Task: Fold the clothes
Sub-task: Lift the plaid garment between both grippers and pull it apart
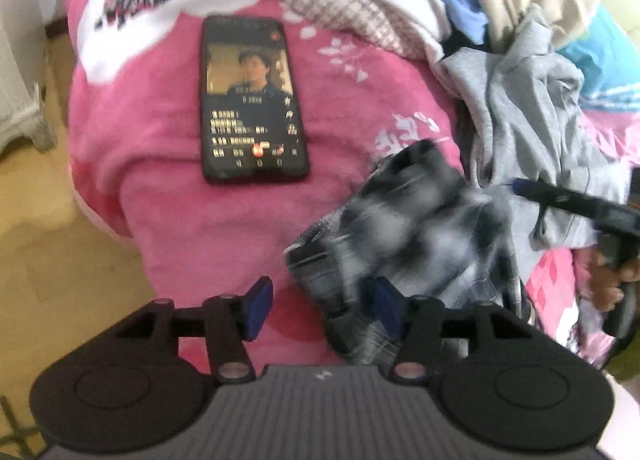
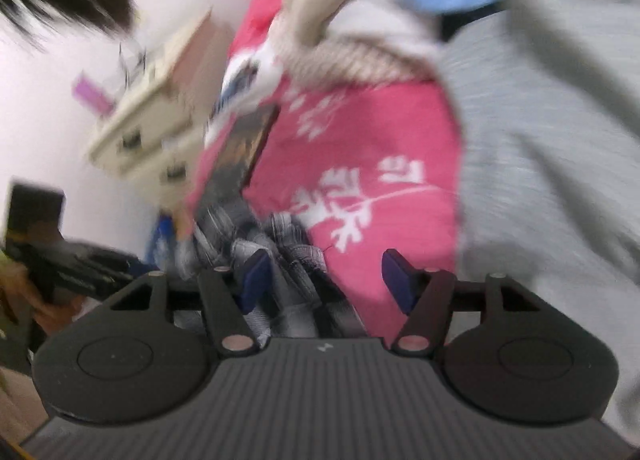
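1. Left gripper (image 1: 320, 306): jaws apart, gripping nothing.
2. Right gripper (image 2: 326, 280): jaws apart, empty.
3. Plaid garment (image 1: 408, 227): bunched on pink blanket (image 1: 160, 195), just beside the left gripper's right pad.
4. Phone (image 1: 252, 99): flat on blanket, screen lit.

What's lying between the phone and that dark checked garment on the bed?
Nothing but bare pink blanket. The left wrist view shows the phone and the checked garment apart, with only blanket between.

Home bedroom: bed under a pink floral blanket (image 1: 168, 195), unfolded clothes pile (image 1: 520, 107) heaped on it, phone (image 1: 252, 99) lying there, cream drawers (image 2: 148, 131) beside the wall.
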